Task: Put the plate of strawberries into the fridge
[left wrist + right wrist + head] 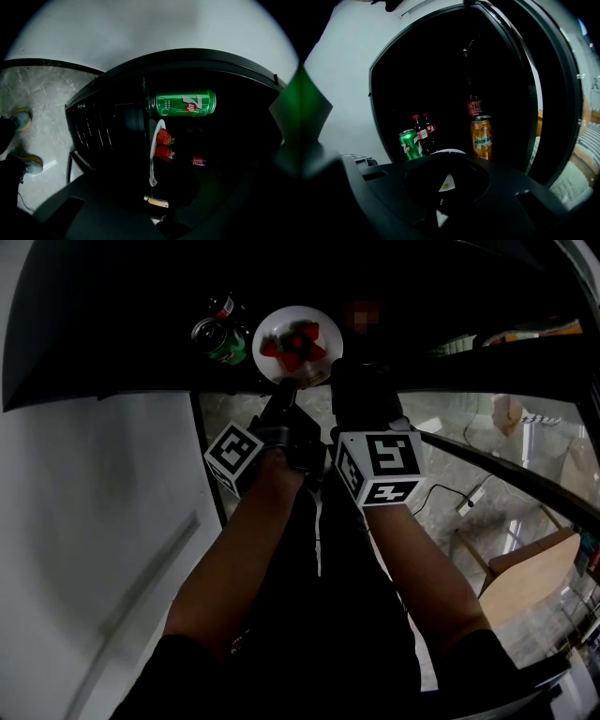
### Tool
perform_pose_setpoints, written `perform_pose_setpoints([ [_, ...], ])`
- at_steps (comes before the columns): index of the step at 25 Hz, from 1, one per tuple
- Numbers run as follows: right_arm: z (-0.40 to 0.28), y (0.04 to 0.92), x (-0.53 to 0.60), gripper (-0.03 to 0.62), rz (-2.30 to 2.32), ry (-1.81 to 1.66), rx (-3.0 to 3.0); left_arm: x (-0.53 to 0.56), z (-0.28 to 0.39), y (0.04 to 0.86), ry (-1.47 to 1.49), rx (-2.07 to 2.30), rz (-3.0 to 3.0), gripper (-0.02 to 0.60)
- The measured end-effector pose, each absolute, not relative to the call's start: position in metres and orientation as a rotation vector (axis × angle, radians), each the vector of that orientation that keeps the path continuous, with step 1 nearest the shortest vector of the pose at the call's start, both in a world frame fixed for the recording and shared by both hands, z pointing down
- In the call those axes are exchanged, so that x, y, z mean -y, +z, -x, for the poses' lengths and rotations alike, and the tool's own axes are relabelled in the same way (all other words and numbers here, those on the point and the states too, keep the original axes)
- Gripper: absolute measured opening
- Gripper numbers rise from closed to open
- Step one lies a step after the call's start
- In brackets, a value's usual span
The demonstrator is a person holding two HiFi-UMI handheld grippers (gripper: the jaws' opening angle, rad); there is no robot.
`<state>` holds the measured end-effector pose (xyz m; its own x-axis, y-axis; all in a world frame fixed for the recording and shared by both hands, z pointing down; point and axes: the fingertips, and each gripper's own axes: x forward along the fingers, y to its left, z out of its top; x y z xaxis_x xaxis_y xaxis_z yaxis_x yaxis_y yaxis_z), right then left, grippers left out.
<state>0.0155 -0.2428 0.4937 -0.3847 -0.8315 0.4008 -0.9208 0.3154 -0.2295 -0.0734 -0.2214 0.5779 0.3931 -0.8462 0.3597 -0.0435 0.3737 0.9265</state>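
Head view showed left gripper [284, 401] and right gripper [349, 373] clamping the plate [272, 326]; any tilt risked spilling strawberries [292, 345].

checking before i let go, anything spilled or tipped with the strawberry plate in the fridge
Nothing stands out. The round white plate looks level, held at its near rim by the left gripper and right gripper. The red strawberries sit at its middle, none spilled. The green drink can beside it stands upright.
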Motion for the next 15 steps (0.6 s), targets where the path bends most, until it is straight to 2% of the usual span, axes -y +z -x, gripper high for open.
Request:
perform_pose_setpoints([
  [15,-0.0190,0.5016,0.2471,0.008,-1.607,0.656,2.361,0.2286,0.0681,0.5776,-0.646,0.987,-1.131,0.016],
])
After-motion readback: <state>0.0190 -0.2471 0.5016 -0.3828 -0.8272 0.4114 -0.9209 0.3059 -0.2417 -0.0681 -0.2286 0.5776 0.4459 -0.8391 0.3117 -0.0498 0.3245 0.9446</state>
